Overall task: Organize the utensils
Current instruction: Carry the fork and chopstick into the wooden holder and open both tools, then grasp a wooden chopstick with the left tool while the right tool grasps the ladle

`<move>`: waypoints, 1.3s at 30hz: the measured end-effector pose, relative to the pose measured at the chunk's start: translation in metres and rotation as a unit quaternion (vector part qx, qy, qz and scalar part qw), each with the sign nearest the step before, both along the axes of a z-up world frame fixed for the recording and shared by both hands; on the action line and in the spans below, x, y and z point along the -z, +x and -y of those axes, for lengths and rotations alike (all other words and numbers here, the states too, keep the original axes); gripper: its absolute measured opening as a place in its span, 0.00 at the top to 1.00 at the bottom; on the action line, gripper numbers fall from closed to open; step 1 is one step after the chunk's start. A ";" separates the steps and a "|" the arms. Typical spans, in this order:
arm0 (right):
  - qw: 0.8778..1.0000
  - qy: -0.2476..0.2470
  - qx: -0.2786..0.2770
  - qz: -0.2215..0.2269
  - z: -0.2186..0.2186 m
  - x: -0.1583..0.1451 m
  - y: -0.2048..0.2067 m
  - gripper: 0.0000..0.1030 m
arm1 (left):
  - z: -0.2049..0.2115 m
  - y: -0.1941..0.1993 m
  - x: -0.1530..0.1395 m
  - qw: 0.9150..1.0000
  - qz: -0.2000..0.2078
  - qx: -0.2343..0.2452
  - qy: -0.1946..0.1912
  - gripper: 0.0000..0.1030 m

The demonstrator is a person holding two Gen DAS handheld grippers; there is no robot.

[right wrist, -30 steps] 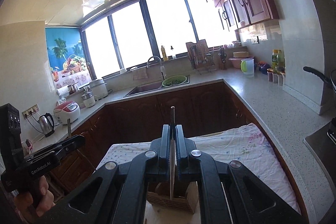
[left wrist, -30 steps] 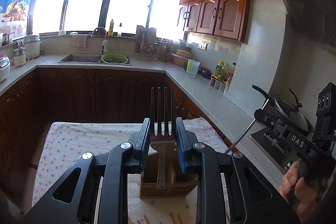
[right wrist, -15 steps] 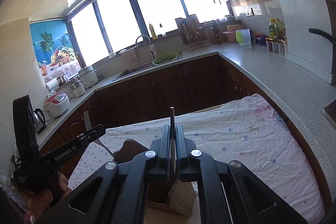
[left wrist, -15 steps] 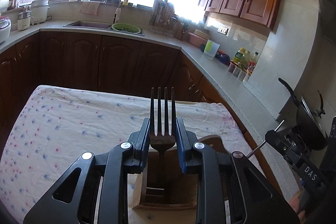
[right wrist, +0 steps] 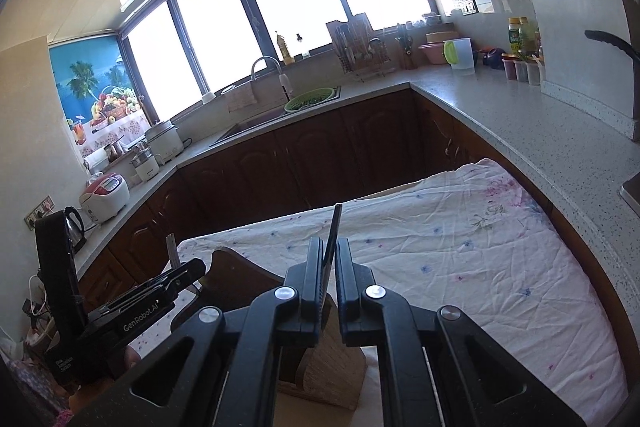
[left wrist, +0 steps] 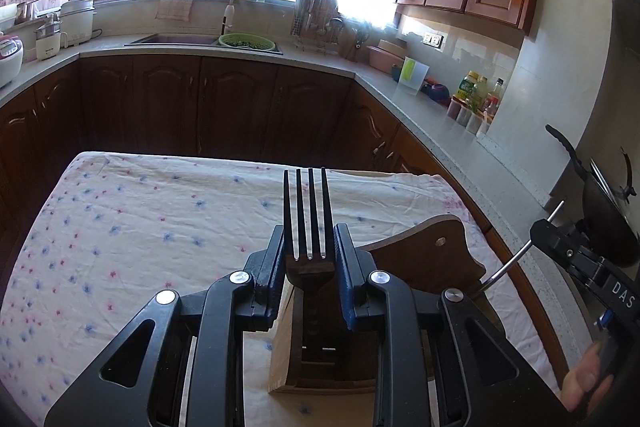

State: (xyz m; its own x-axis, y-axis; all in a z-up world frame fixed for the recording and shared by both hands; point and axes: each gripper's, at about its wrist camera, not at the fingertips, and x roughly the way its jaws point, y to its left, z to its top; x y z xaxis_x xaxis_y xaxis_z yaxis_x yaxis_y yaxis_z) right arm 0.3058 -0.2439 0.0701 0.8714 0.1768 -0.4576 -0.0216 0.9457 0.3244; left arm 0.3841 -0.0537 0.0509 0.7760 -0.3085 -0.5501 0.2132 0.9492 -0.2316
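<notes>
My left tongs [left wrist: 308, 259] clamp a fork [left wrist: 307, 215], tines up, above the wooden holder [left wrist: 320, 343] – right tongs [right wrist: 329, 267] pinch a thin metal utensil [right wrist: 334, 231] beside it; open cloth-covered counter [left wrist: 140, 227] beyond.

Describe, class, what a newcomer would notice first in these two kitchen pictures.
A fork stands tines-up, pinched in the left claw, directly above a wooden utensil holder on the flowered tablecloth. The right claw grips a thin, flat metal utensil edge-on over the same holder. Behind, bright windows glare above the sink.
</notes>
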 end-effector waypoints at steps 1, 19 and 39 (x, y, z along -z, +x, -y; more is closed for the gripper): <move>1.000 0.000 0.000 0.000 -0.001 0.000 0.000 0.94 | 0.001 0.000 -0.001 1.000 0.000 0.000 0.003 0.79; 0.997 0.028 0.005 0.067 0.019 -0.030 -0.078 0.15 | -0.036 -0.075 -0.025 0.999 0.039 -0.023 0.017 0.15; 0.999 -0.017 0.031 -0.034 0.026 0.055 -0.202 0.13 | -0.105 -0.211 0.058 0.995 -0.053 -0.074 0.043 0.08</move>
State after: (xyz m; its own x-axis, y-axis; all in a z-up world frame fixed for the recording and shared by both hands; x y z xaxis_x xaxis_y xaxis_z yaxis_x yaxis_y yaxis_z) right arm 0.1039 -0.2701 0.0152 0.8468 0.1066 -0.5211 0.0593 0.9547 0.2916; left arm 0.1733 0.0512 -0.0071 0.7456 -0.1436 -0.6507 0.0489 0.9857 -0.1615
